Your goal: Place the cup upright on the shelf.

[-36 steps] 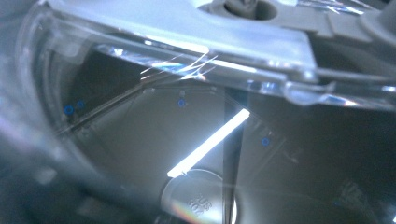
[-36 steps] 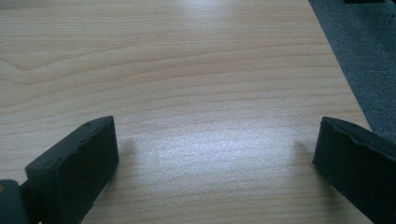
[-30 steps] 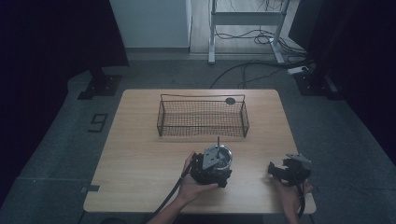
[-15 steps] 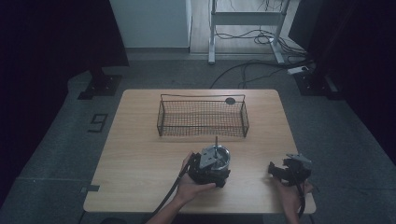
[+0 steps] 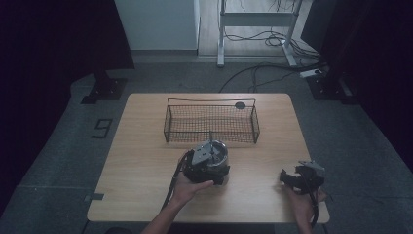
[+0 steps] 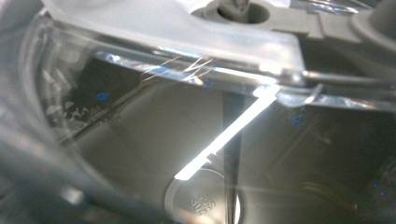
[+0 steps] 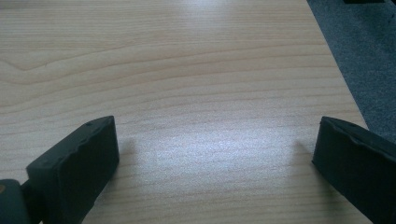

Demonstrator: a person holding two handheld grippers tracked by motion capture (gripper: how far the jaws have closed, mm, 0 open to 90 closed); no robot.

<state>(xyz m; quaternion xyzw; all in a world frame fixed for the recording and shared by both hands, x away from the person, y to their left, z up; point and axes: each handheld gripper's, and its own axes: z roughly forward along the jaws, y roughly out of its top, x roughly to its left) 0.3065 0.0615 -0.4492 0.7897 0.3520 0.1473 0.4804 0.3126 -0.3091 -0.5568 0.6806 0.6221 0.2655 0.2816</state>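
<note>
Both grippers low on surface: left gripper against clear container before basket, jaws unreadable; right gripper idle, jaws apart; next probably lifting container basketward.

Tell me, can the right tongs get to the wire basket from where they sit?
Probably yes. The right tongs sit open near the table's right front corner, with bare wood between them and the wire basket. The left tongs and their clear container stand before the basket's middle, leaving its right end free.
</note>
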